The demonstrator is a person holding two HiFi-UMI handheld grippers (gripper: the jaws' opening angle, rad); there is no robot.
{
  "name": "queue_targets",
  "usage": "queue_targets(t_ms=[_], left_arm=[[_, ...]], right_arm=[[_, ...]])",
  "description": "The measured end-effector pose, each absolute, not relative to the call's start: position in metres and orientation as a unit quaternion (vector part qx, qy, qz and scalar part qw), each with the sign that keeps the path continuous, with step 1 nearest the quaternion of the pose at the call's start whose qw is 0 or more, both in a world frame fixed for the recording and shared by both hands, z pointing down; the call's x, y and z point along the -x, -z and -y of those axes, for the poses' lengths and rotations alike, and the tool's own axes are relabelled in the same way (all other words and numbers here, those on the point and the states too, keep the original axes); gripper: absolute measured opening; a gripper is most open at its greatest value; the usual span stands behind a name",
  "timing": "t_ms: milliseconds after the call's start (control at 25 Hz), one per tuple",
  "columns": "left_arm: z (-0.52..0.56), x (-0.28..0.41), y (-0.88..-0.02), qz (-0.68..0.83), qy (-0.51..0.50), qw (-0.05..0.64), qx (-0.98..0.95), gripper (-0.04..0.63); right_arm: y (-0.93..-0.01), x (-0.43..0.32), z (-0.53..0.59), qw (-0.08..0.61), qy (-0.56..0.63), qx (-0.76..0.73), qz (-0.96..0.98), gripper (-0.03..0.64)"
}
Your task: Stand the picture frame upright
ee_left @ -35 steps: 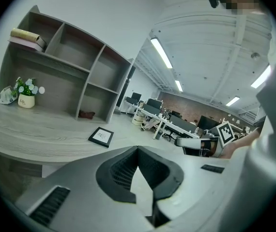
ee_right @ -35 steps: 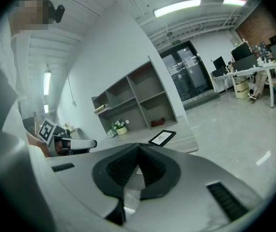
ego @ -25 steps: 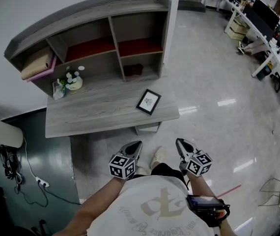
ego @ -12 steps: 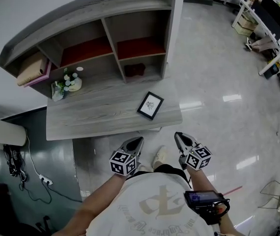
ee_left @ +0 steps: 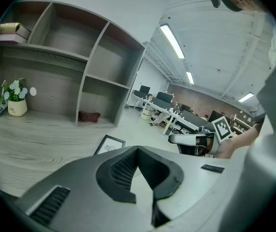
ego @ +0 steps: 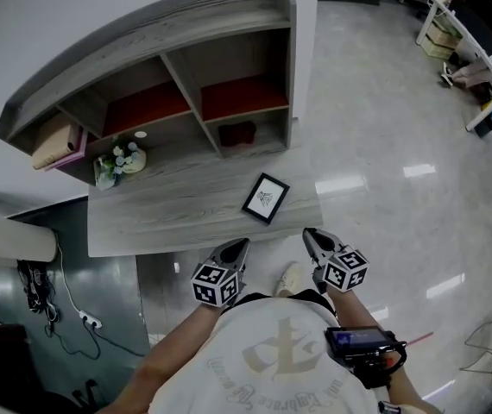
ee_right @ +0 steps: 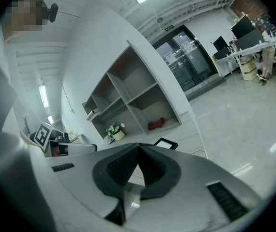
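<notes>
A black picture frame with a white print lies flat on the grey wooden desk, near its front right corner. It also shows in the left gripper view and the right gripper view. My left gripper is shut and empty, held off the desk's front edge, short of the frame. My right gripper is shut and empty too, just right of the frame's near corner and over the floor. In both gripper views the jaw tips meet with nothing between them.
A grey shelf unit with red-lined cubbies stands at the back of the desk. A small flower pot sits at the left, a dark red object in a lower cubby. Office desks stand far right across a shiny floor.
The head view has shifted closer to the desk. Both grippers stay shut and now sit nearer the desk's front edge and the frame.
</notes>
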State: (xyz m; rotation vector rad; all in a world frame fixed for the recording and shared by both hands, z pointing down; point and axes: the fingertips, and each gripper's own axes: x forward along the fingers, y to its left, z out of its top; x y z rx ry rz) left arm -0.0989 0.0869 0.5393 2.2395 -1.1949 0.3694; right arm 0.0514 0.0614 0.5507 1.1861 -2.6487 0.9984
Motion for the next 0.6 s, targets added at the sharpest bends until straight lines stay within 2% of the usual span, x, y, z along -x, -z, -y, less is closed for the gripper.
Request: queue_targets(t_ms=[600], left_arm=[[-0.032, 0.084, -0.542, 0.491, -0.142, 0.283, -0.811, 0.012]], right_arm=[[-0.564, -0.059, -0.014, 0.071, -0.333, -0.346, 0.874, 0.005]])
